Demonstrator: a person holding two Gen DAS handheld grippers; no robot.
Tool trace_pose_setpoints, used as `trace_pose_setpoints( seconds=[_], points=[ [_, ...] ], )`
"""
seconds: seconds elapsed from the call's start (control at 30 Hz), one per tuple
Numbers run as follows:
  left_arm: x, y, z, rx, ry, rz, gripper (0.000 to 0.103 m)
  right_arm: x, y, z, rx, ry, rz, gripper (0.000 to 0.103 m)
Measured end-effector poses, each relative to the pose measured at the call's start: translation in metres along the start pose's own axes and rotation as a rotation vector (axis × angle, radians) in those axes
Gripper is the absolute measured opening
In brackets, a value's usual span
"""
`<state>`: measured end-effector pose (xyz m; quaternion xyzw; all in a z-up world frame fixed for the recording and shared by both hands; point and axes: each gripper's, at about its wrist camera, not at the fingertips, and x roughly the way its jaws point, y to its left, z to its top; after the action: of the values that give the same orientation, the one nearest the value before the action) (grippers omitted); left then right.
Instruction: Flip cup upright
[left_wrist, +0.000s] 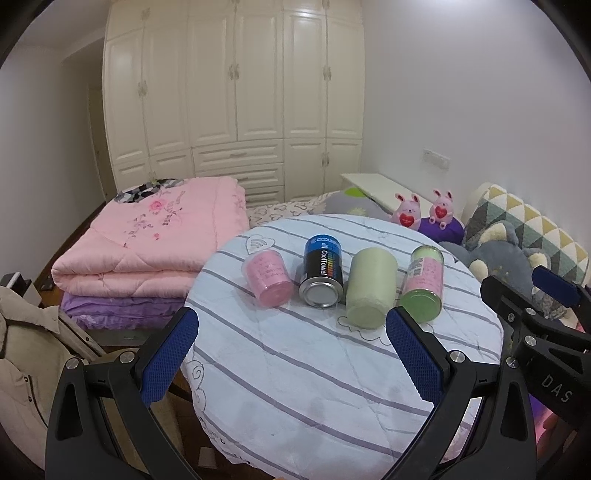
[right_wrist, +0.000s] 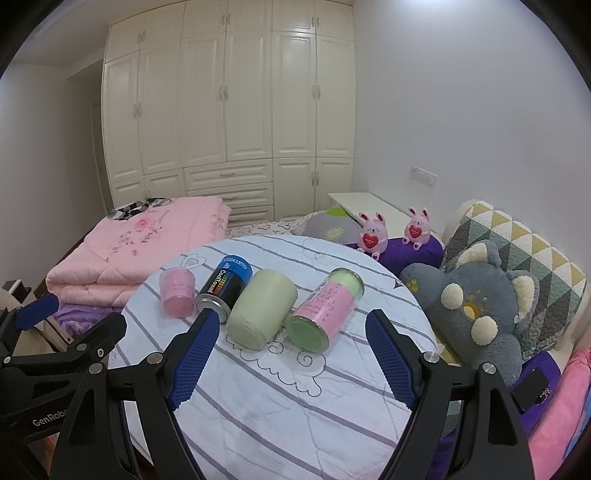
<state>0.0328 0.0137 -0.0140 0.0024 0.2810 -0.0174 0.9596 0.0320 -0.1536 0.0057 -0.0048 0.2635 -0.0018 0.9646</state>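
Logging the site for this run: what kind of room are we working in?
Most likely a bedroom: a tall cream panelled wardrobe fills the far wall, a folded pink floral quilt lies on the bed, and two pink plush rabbits sit by the pillows.

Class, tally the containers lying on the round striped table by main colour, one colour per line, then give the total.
Pink: 1, the pink cup
Blue and black: 1, the CoolTowel can
Pale green: 1, the pale green cup
Green with a pink label: 1, the green jar
Total: 4, all lying on their sides on the table.
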Motion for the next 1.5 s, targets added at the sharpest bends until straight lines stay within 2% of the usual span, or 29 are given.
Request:
trace_pose_setpoints(
  seconds=[0.5, 0.7, 1.03, 1.23, 1.5],
  points=[
    [0.038, 0.029, 0.007, -0.044, 0.048, 0.043, 0.103, 0.052, 0.021, 0.015, 0.009, 0.057, 0.064, 0.083],
    [0.053, 0.052, 0.010, -0.065, 0.064, 0.092, 0.103, 0.084, 0.044, 0.016, -0.004, 0.106, 0.130, 0.083],
    [0.085, 0.105, 0.006, -0.131, 0.112, 0.191, 0.103, 0.144, 0.105, 0.016, -0.078, 0.193, 0.300, 0.083],
    [0.103, 0.125, 0.003, -0.157, 0.150, 0.230, 0.103, 0.175, 0.134, 0.017, -0.117, 0.237, 0.354, 0.083],
    [0.129, 0.135, -0.003, -0.152, 0.192, 0.252, 0.103, 0.209, 0.150, 0.008, -0.118, 0.313, 0.361, 0.083]
  ],
)
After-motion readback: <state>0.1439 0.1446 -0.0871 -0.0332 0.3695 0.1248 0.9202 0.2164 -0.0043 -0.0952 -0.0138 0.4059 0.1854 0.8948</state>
